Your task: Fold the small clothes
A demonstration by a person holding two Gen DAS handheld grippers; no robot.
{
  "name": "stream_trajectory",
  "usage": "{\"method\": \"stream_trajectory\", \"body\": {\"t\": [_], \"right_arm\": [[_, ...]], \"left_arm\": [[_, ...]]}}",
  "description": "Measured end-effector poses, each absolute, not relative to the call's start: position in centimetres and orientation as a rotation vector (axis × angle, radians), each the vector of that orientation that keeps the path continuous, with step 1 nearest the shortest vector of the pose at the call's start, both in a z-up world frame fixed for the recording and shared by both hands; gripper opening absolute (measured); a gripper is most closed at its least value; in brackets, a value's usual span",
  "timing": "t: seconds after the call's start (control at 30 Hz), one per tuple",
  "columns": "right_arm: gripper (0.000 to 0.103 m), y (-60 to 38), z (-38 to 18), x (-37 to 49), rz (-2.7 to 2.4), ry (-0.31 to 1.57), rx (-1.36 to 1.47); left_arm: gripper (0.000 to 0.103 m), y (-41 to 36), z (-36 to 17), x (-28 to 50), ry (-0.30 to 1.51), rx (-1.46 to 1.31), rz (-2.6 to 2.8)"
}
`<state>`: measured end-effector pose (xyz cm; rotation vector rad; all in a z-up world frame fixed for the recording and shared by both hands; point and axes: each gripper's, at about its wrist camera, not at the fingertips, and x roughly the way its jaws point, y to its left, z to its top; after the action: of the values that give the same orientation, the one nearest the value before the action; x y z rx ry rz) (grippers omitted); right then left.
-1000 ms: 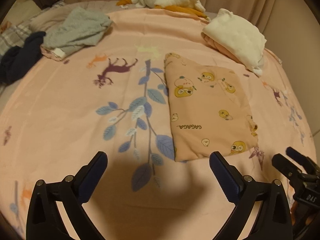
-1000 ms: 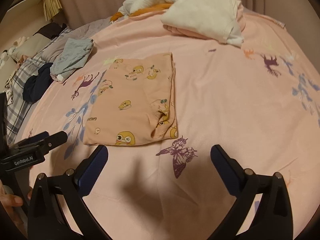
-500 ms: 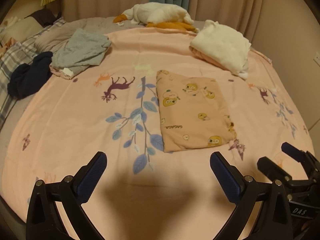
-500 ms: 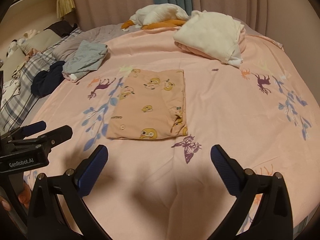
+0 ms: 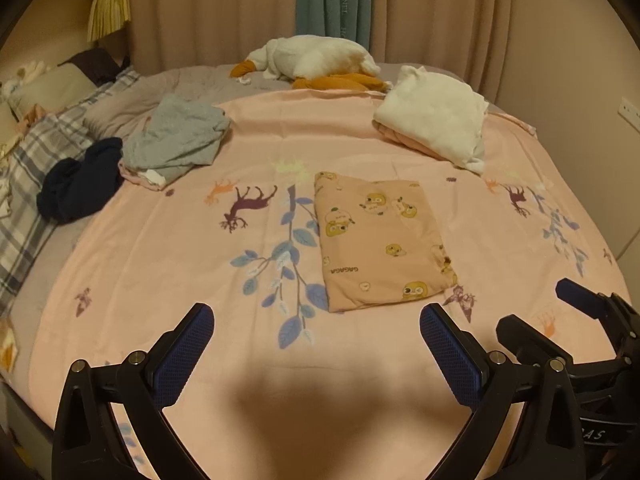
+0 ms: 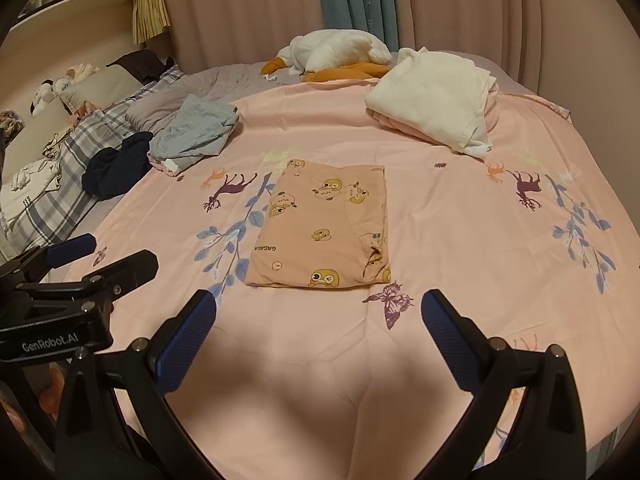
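Both grippers are just hanging over the near edge of the bed. The left gripper (image 5: 316,344), black with blue textured pads, has its fingers spread wide with nothing between them, and the right gripper (image 6: 319,328) is spread the same way, also holding nothing. From the left wrist view the right one shows at the lower right, and from the right wrist view the left one sits at the lower left with "GenRobot.AI" printed on its body.

The task piece, a small peach garment with yellow cartoon chicks and "GAGAGA" lettering (image 5: 376,240), lies folded into a neat flat rectangle in the middle of the pink bedsheet printed with deer, blue leaves and a purple butterfly (image 5: 160,264). It's ahead of both grippers, touching neither. Its near right corner is just beside the butterfly print.

Further back on the right there's a folded cream-white top (image 5: 436,120) stacked on something pink. On the left, a rumpled grey garment (image 5: 176,140) sits on another pinkish piece, and just beside that is a bunched-up dark navy garment (image 5: 80,184), lying at the sheet's edge next to a grey plaid blanket (image 6: 60,168).

At the far side a white plush goose with orange beak and feet (image 5: 316,58) lies on its side in front of beige curtains (image 5: 208,12) with a teal strip in the middle.
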<state>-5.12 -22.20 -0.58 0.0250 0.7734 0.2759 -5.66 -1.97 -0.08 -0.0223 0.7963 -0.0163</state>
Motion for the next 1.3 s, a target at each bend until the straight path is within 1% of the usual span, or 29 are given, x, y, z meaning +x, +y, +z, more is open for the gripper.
{"method": "stream_trajectory", "body": {"t": [1.3], "right_arm": [[0.103,-23.2,-0.4,-5.0,0.258,0.775,0.044]], "left_arm": [[0.102,-0.9,-0.3,-6.4,0.808,-0.026,0.032]]}}
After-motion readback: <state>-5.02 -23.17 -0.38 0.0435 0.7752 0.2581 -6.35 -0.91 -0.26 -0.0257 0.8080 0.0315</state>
